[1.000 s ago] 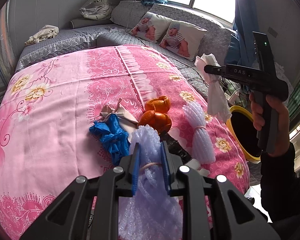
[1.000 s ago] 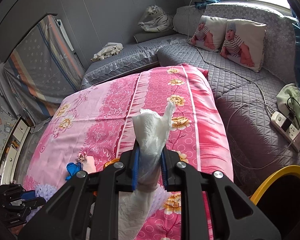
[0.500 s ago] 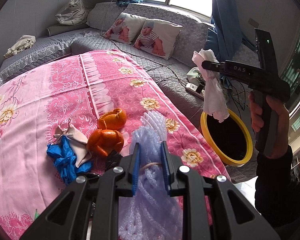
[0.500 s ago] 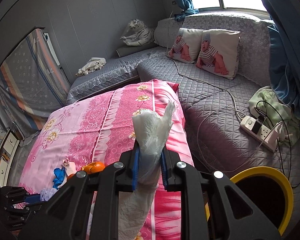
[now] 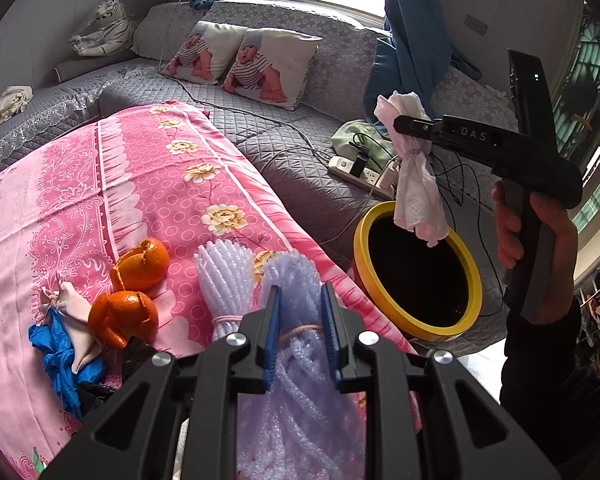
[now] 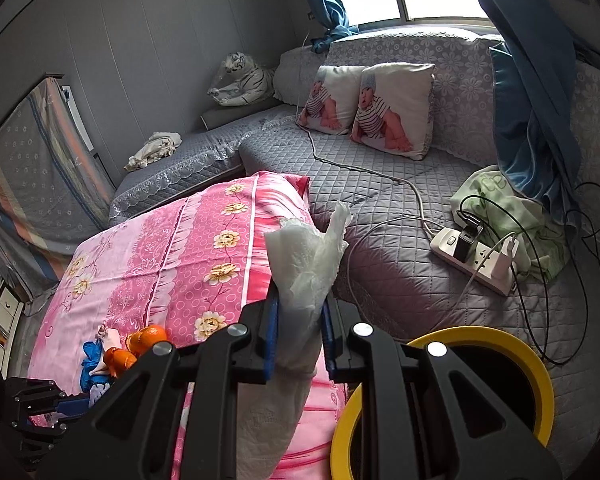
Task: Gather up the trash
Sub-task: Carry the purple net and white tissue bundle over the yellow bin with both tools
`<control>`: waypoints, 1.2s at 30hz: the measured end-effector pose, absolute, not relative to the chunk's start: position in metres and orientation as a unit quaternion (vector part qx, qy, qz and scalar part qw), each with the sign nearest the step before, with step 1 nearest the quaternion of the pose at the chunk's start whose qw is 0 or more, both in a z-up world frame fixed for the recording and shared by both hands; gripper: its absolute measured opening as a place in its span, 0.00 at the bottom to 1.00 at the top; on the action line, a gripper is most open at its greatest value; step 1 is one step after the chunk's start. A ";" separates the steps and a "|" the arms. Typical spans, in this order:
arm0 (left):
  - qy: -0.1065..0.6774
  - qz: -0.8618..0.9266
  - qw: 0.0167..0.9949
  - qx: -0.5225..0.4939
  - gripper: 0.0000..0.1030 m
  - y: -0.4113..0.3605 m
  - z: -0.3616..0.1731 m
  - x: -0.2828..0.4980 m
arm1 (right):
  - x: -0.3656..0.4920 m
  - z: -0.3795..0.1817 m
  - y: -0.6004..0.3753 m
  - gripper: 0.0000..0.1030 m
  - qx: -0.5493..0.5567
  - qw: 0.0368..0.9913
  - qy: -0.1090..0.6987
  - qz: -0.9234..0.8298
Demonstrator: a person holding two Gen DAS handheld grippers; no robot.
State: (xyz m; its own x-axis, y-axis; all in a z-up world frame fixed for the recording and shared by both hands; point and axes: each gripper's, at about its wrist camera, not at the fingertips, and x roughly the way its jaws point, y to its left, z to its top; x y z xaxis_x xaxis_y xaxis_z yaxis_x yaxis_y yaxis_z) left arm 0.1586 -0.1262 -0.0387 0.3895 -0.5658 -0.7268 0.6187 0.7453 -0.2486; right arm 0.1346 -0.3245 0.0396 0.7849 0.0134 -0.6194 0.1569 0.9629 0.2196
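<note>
My left gripper (image 5: 300, 312) is shut on a pale purple foam net (image 5: 296, 380), held above the pink cloth's right edge. My right gripper (image 6: 300, 320) is shut on a crumpled white tissue (image 6: 306, 264); in the left wrist view that tissue (image 5: 416, 192) hangs over the far rim of the yellow-rimmed black bin (image 5: 418, 276). On the pink cloth (image 5: 100, 200) lie a second foam net (image 5: 224, 276), two orange peels (image 5: 132, 292), a blue glove (image 5: 60, 356) and a pinkish wrapper (image 5: 72, 304). The bin (image 6: 500, 344) also shows low right in the right wrist view.
A grey quilted sofa (image 6: 380, 216) curves behind the cloth, with two baby-print pillows (image 6: 372, 108), a power strip with cables (image 6: 476, 256), a green cloth (image 6: 508, 208) and blue curtains (image 6: 524, 80). A toy tiger (image 6: 240, 80) sits at the back.
Both grippers have swung to the right, towards the bin. The tissue now hangs over the bin's rim; the foam net stays gripped and sits nearer the cloth's right edge.
</note>
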 end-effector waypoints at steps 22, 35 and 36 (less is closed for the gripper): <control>0.416 -0.413 0.808 0.054 0.18 -0.220 -0.037 0.152 | 0.093 0.046 -0.397 0.17 0.157 0.936 0.298 -0.106; 0.417 -0.448 0.789 0.053 0.18 -0.266 -0.044 0.148 | 0.073 0.050 -0.426 0.17 0.162 0.935 0.284 -0.140; 0.418 -0.449 0.788 0.051 0.18 -0.269 -0.045 0.149 | 0.073 0.049 -0.428 0.17 0.161 0.934 0.284 -0.143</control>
State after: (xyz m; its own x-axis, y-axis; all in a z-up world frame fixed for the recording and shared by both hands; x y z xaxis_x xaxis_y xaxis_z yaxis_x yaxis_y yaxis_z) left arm 0.1486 -0.2688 -0.0452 0.2462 -0.6651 -0.7050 0.7511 0.5907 -0.2949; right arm 0.0726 -0.4277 0.0494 0.7978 -0.1760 -0.5767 0.3592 0.9069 0.2202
